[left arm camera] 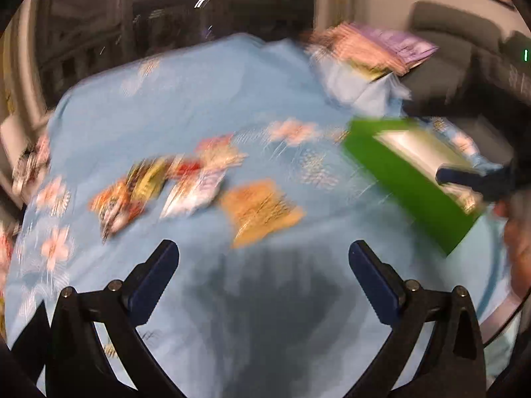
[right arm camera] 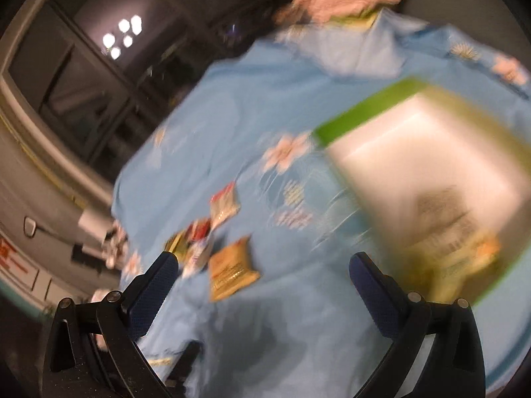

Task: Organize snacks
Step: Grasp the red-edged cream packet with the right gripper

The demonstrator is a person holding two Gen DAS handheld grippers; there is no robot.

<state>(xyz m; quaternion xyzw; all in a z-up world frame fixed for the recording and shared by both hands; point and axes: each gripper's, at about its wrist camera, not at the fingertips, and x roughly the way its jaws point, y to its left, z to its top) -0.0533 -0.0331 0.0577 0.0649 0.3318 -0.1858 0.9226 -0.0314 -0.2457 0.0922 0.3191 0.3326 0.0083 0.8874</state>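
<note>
With one packet point(right arm camera: 464, 248) seemingly already in the green box point(left arm camera: 408, 182), several snack packets point(left arm camera: 186, 182) lay loose on the cloth-covered surface point(left arm camera: 215, 99); left claw point(left arm camera: 264, 265) and right claw point(right arm camera: 264, 272) gaped wide, empty.

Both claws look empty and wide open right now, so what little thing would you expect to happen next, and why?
Probably the left gripper eases forward and down to the orange snack packet just ahead of its open, empty jaws. That packet lies alone on the blue floral cloth, easier to pinch than the overlapping packets beside it. The green box, white inside, sits to the right and looks like the destination. The blur makes this a guess.
</note>
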